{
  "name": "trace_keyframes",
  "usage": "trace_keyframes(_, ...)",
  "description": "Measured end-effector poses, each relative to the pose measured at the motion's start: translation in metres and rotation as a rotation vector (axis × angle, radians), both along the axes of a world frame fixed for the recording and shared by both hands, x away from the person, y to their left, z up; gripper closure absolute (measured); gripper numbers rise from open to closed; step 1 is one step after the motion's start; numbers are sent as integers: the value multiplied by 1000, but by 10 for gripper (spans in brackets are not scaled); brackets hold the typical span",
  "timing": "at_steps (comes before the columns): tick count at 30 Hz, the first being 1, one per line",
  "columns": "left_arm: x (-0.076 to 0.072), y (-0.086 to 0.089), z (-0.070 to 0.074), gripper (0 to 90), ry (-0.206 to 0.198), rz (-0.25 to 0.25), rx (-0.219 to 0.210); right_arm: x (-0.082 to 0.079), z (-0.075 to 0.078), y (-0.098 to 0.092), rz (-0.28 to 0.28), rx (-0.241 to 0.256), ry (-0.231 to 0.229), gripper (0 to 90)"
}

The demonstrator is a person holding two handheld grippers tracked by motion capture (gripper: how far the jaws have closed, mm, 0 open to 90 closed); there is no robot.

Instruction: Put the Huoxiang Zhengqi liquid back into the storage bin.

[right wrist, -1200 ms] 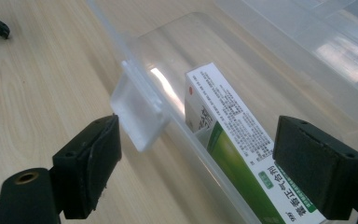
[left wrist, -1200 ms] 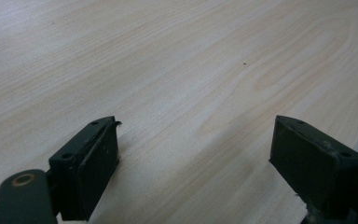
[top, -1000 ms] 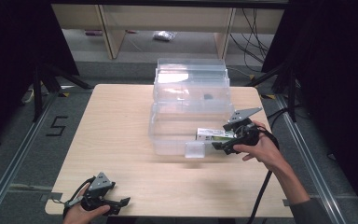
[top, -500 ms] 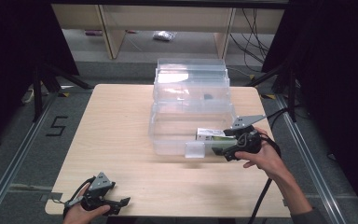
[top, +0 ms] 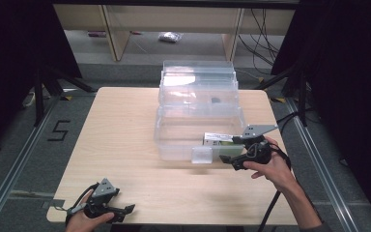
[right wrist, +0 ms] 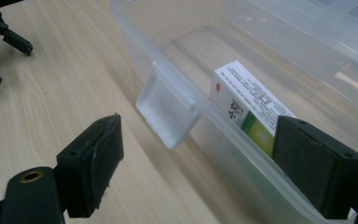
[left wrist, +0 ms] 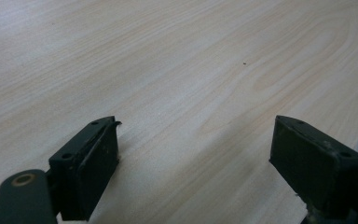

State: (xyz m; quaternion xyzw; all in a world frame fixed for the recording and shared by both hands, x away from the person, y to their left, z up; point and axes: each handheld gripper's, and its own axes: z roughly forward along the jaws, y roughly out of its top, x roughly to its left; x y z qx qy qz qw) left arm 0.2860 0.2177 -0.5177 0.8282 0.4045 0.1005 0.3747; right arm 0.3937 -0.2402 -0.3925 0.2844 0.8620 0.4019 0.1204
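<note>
One light wooden table (top: 125,140) carries one clear plastic bin (top: 174,140) with its hinged lid (top: 198,79) thrown open behind it, toward the far edge. One frosted latch tab (top: 202,155) hangs from the bin's near wall. Inside the bin, against the near wall at its right end, lies one small white-and-green carton (top: 216,139) with printed text on its top face.

There are two grippers, one in each of the person's hands. The right gripper (top: 228,158) sits at the bin's near right corner, just outside the near wall, with its grey three-cornered plate above the rim. In the right gripper view its two black jaws stand wide apart, holding nothing: the left jaw hangs over bare table, the right jaw is near the bin's rim, with the carton (right wrist: 249,109) behind the wall and the latch tab (right wrist: 165,112) between the jaws farther off. Whether the right jaw touches the plastic cannot be told.

The left gripper (top: 128,209) rests near the table's near left corner, well apart from the bin. In the left gripper view its two jaws are also spread wide, empty, over bare wood grain (left wrist: 191,70).
</note>
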Motion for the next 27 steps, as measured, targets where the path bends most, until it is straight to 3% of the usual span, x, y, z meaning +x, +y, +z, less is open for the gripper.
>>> trace_keyframes(2, 0, 0, 0, 149, 0, -2, 2, 0, -2, 1, 0, 1, 3, 173)
trace_keyframes(3, -1, -1, 0, 149, 3, 0, -20, -4, -5, 2, -10, 8, 14, 173)
trace_keyframes(6, -1, 0, 0, 149, 3, -6, -11, -4, -8, 3, 11, 2, -1, 173)
trace_keyframes(15, -1, 1, 1, 149, 5, -19, 5, -14, -18, 2, 1, 36, 18, 172)
trace_keyframes(16, -1, 1, 1, 149, 4, -14, 1, -13, -19, 2, 6, 35, 1, 172)
trace_keyframes(27, -2, 0, 1, 149, -2, -6, -6, -20, -32, 2, 2, 46, 22, 171)
